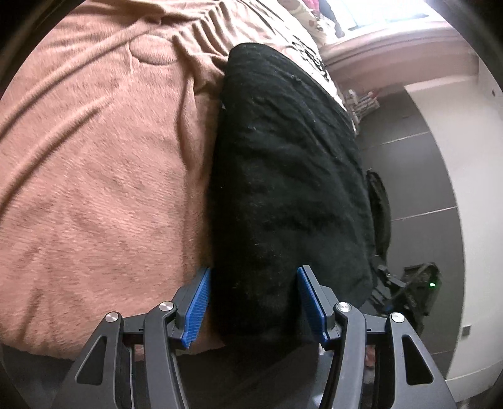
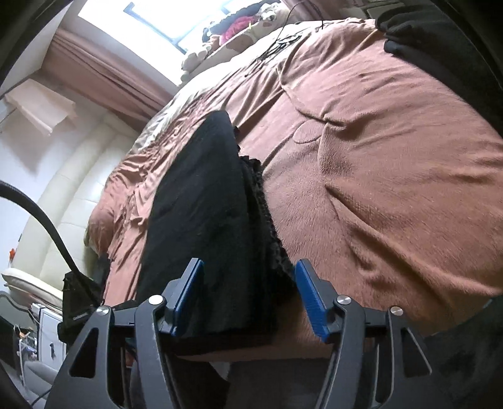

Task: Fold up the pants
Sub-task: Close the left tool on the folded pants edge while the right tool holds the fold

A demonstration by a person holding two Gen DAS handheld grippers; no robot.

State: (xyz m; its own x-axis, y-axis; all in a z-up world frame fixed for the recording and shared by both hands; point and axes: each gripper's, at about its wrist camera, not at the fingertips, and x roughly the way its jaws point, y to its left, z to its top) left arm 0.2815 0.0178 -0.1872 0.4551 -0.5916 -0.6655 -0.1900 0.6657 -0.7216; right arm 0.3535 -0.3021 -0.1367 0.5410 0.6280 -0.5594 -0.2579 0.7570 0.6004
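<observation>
On the bed, over a brown blanket [image 1: 94, 157], lie the black pants [image 1: 283, 173], folded into a long, thick strip that runs away from both cameras along the near side of the bed. In the left wrist view the strip's right edge follows the edge of the bed, with grey floor [image 1: 418, 188] beyond it and a dark bag with a green light [image 1: 421, 286] standing there. The near end of the pants hangs slightly over the front edge of the bed.

The left claw [image 1: 253, 306] stands open, its blue pads [image 1: 198, 311] apart. The near end of the pants sits between them; the left pad is just at the fabric's left edge, the right pad lies over the black cloth, and whether either touches it cannot be told.

The right claw [image 2: 248, 299] is also open, blue pads [image 2: 309, 302] spread. Between them lies the near end of the pants [image 2: 201, 204], with layered edges and a ruffled dark hem showing on the right side of the strip. Neither pad presses on the cloth.

In the right wrist view the blanket [image 2: 393, 157] stretches away wrinkled toward a bright window [image 2: 169, 15] with brown curtains [image 2: 103, 72]. A cream padded headboard [image 2: 72, 188] rises at the left, and a black cable [image 2: 47, 220] crosses in front of it. Another dark garment [image 2: 440, 47] lies at the top right.
</observation>
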